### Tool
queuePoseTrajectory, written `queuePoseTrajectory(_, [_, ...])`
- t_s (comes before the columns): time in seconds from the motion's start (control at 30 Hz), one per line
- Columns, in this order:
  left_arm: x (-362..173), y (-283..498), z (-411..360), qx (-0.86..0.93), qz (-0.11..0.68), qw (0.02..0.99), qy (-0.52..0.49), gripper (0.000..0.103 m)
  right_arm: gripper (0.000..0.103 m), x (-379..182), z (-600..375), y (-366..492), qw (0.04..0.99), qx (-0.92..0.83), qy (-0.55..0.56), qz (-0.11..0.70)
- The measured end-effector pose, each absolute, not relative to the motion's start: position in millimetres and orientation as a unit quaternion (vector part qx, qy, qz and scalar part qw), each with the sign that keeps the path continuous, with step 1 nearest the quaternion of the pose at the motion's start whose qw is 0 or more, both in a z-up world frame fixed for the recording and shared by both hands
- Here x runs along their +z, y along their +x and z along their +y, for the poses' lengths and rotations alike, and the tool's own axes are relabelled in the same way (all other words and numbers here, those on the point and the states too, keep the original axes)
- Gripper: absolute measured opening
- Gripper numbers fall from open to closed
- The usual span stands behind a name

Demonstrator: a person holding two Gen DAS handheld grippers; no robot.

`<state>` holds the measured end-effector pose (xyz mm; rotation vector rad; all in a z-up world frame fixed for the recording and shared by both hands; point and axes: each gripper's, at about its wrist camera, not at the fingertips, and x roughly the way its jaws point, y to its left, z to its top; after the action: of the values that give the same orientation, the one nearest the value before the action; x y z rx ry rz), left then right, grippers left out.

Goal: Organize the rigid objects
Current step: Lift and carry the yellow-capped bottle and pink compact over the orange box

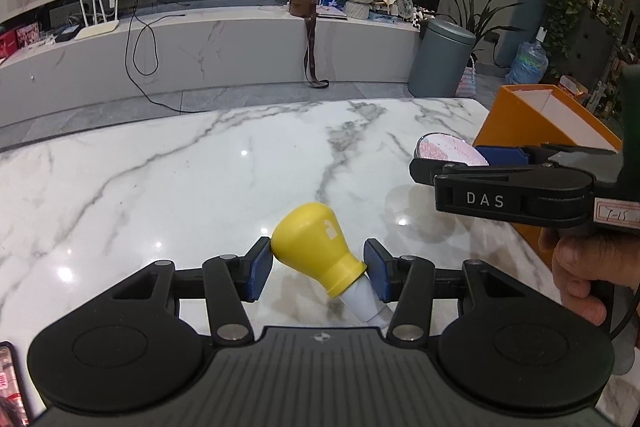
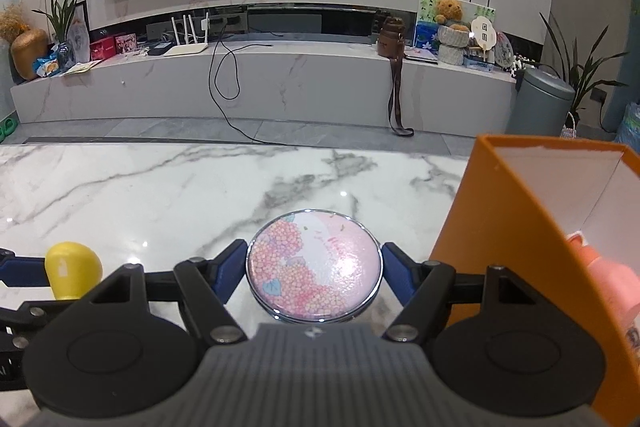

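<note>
Yellow bulb-shaped bottle (image 1: 316,247) clamped in left gripper (image 1: 320,269), glossy round floral compact (image 2: 315,264) clamped in right gripper (image 2: 315,267)

Yellow bulb (image 1: 316,247), pink floral compact (image 2: 315,265), orange box (image 2: 516,227)

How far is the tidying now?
Done: a pink bottle already lies in the orange box. In hand: the left gripper grips the yellow bottle, the right gripper the round tin, both clear of the table. Left: putting both into the box.
</note>
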<state>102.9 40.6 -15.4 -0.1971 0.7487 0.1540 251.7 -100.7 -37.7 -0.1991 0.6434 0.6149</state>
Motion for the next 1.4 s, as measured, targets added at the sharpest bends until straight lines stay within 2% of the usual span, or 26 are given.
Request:
queuePoseTrajectory(0.73, [52.4,109.1,-12.7,0.059,0.329,0.942,-0.033,0.057,0.072,50.2,-153.1,233.3,0.916,0.306,-0.06,0.253])
queuePoseTrajectory(0.97, [67.9,122.9,-46.7,0.032,0.319,0.947,-0.016,0.057,0.072,76.3,-185.5,237.9,0.911,0.319,-0.059,0.256])
queuePoseTrajectory(1.4, [80.5,158.5,-118.6,-0.034,0.309,0.95,0.011,0.057,0.072,103.5,-302.1,273.4,0.919,0.264,0.009,0.293])
